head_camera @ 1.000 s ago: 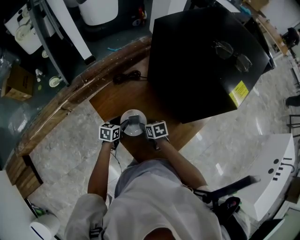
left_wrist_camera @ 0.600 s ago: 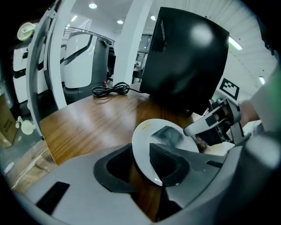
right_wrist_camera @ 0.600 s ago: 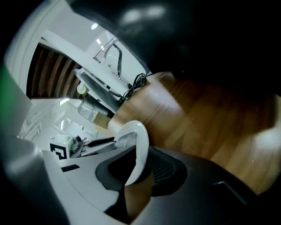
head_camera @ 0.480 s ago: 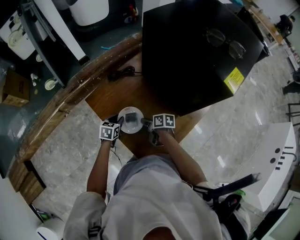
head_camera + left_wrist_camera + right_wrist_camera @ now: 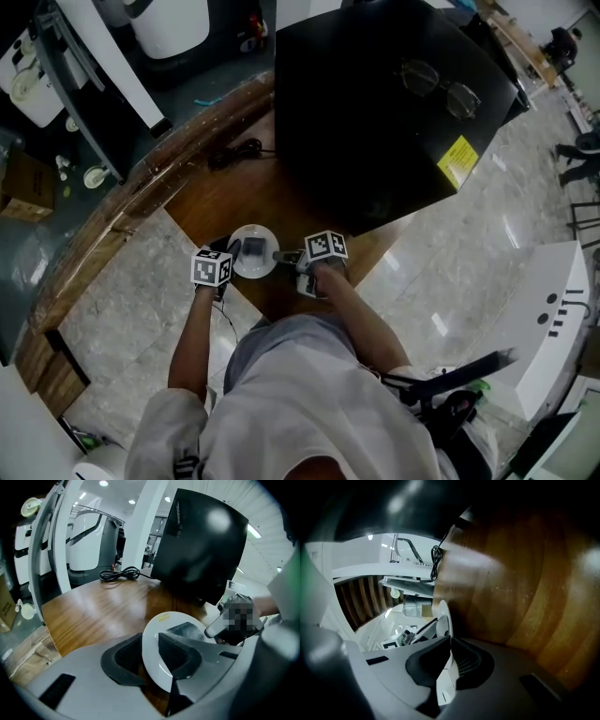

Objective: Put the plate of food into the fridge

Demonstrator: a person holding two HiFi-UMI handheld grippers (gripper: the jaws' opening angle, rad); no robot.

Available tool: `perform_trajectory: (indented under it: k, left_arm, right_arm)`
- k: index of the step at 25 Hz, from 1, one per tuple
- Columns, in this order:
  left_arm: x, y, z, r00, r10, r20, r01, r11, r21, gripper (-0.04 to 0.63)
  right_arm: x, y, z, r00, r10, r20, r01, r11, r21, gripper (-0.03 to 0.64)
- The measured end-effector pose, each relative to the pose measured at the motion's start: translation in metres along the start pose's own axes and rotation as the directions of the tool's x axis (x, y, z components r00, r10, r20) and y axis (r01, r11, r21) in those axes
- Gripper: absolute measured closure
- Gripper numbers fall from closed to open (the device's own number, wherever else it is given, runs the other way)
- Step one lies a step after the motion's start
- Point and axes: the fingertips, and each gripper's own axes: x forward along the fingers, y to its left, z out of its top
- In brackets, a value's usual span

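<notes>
Pale marble floor fills the lower right of my head view, and a curved wooden ledge crosses the upper left. The biggest thing on screen is the black fridge, which stands on the far part of the brown wooden table and hides much of it. The white plate is at the table's near corner, in front of the fridge and apart from it, and it sits between my two grippers. I cannot tell whether it rests on the wood or is already raised. The left gripper comes at the plate from the left. Its jaws are closing with the rim between them, one pad under the plate and one on top, and both look to be pressing on it. The right gripper takes the opposite edge. Its jaws are closing too, almost together, and they pinch the thin rim between the pads. A black cable lies coiled on the table left of the fridge, well apart from the plate. A pair of glasses lies on the fridge's top, and a yellow sticker sits near its right edge. A small dark grey piece of food lies in the middle of the plate, too small for me to name.
</notes>
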Motion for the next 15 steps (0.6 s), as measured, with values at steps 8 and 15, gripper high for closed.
perform_trajectory:
  k: [8, 15]
  left_arm:
    - [-0.001, 0.001, 0.001, 1.0, -0.001, 0.002, 0.001, 1.0, 0.003, 0.472]
    - [0.001, -0.002, 0.001, 1.0, 0.004, 0.006, -0.004, 1.0, 0.022, 0.471]
  right_arm:
    - [-0.001, 0.004, 0.001, 0.998, 0.053, 0.031, -0.054, 0.998, 0.035, 0.588]
    - [0.012, 0.007, -0.006, 1.0, -0.015, 0.019, 0.017, 0.996, -0.092, 0.588]
